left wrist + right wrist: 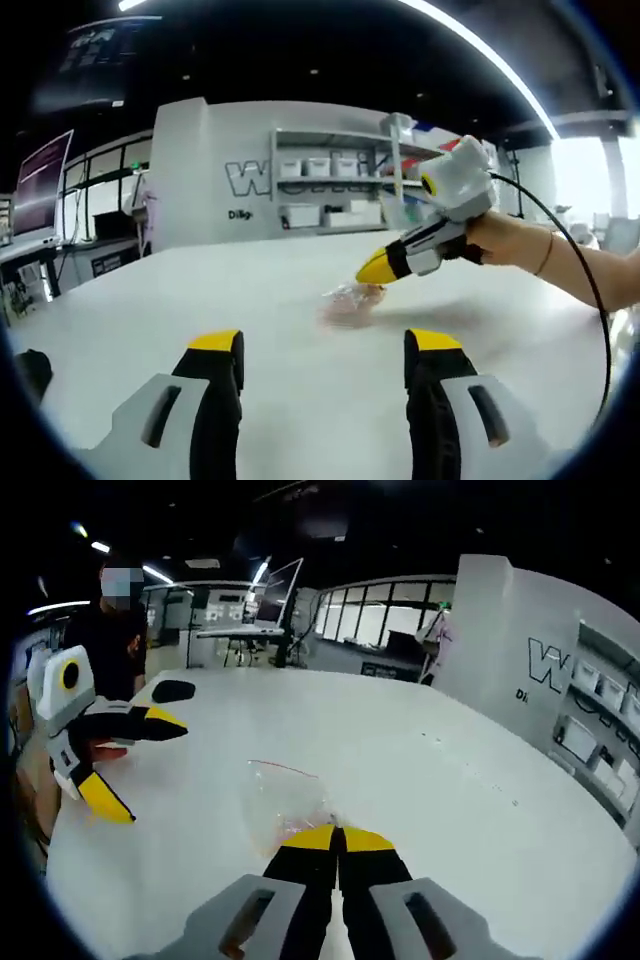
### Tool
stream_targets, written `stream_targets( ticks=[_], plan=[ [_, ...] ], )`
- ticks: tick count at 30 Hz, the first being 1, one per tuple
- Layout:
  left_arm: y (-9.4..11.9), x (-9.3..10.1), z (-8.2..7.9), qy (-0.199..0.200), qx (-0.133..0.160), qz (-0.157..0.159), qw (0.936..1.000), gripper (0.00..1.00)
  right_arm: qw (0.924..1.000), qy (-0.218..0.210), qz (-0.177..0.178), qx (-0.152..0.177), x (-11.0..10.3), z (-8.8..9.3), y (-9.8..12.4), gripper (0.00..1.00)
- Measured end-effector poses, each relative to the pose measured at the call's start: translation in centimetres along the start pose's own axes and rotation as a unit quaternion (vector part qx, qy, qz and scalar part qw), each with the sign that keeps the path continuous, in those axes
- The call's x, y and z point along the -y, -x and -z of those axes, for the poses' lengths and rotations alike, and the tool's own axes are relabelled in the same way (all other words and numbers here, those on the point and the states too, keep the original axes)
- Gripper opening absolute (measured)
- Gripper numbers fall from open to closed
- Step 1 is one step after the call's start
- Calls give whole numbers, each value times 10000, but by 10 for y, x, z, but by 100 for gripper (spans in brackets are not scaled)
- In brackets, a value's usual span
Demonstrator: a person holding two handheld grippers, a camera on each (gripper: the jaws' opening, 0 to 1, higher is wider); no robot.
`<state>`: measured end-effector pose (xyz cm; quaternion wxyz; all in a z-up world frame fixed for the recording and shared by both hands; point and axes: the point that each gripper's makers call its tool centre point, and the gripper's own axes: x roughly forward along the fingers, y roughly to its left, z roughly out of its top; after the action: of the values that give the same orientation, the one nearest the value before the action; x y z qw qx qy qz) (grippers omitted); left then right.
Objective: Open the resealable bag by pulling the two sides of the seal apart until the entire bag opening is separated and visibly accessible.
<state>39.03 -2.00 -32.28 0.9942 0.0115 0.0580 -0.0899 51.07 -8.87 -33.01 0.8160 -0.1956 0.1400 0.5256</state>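
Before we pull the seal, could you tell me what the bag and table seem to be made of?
Bag: thin clear plastic film, probably; the white table shows through it and it crinkles. Table: smooth white top with a matte sheen, perhaps laminate; the look cannot settle which.

The left tool has black jaws with yellow tips and a grey body; the right tool carries the same black, yellow and grey scheme. The bag is clear with a thin red line along its seal edge and a pinkish tint, and the bench is plain white. The wall is white with grey lettering.
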Motion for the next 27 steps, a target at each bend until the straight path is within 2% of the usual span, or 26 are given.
stream_targets(
  ticks=[7, 17, 19, 22, 27],
  plan=[
    [-3, 0, -2, -5, 59, -21, 10000, 61, 10000, -91, -6, 32, -4, 3, 6, 0],
    [-3, 0, 3, 49, -15, -3, 10000, 60, 9992, -356, -139, 124, -18, 9, 13, 0],
    [-2, 0, 3, 76, -29, 21, 10000, 56, 9990, -402, -156, 152, -21, 9, 14, 0],
    [-1, 3, 6, 223, -115, 146, 9996, 43, 9984, -492, -169, 209, -25, 10, 18, 0],
    [-2, 5, 7, 402, -156, 204, 9989, 42, 9968, -679, -265, 320, -36, 10, 25, 0]
  ],
)
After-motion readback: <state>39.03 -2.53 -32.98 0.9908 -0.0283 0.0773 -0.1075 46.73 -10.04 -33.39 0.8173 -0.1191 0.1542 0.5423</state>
